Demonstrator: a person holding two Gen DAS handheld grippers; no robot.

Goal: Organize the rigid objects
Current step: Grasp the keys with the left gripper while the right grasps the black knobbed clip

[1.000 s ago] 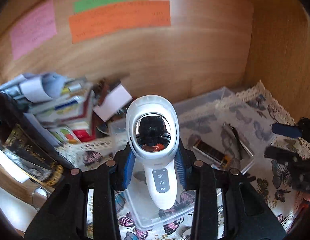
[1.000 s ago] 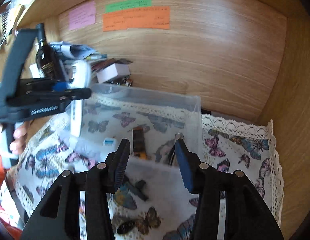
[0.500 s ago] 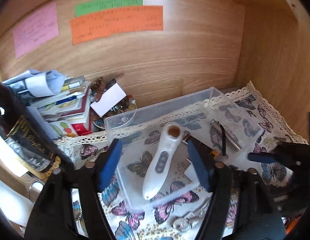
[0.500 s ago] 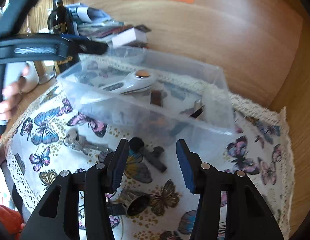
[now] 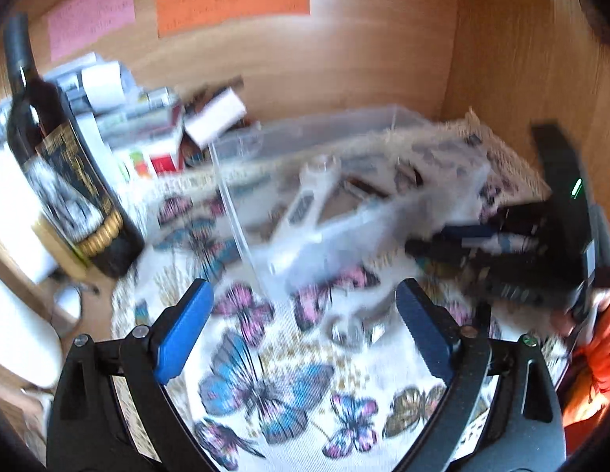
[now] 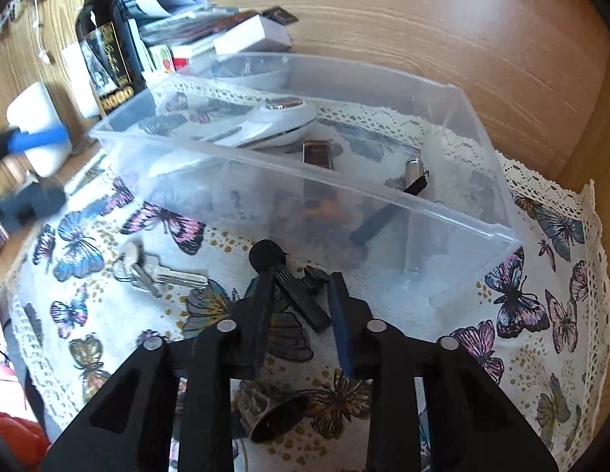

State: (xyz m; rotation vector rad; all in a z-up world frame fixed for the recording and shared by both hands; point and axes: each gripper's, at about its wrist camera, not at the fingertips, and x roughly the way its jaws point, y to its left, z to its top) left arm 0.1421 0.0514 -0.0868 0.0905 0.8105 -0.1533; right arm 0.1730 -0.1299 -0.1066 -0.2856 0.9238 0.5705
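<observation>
A clear plastic box (image 6: pixel 489 232) on the butterfly cloth holds a white handheld device (image 6: pixel 265 126), a brown lighter (image 6: pixel 316 153) and a metal-and-black tool (image 6: pixel 413 175). My right gripper (image 6: pixel 301 289) is lowered just in front of the box, its jaws partly closed around a small black clip-on microphone (image 6: pixel 293 287); I cannot tell if they grip it. My left gripper (image 5: pixel 301 310) is open and empty above the cloth, short of the box (image 5: pixel 242 236). The white device (image 5: pixel 305 204) shows blurred in the left wrist view.
Keys (image 6: pixel 155 271) lie on the cloth left of the microphone, also in the left wrist view (image 5: pixel 356 328). A small metal bell (image 6: pixel 277 413) lies under my right gripper. A dark wine bottle (image 6: pixel 104 51), stacked books and boxes (image 6: pixel 210 39) stand at the back left. Wooden walls enclose the desk.
My left gripper let go of the white device into the box and has drawn back, open. My right gripper came down in front of the box and narrowed around the black microphone.
</observation>
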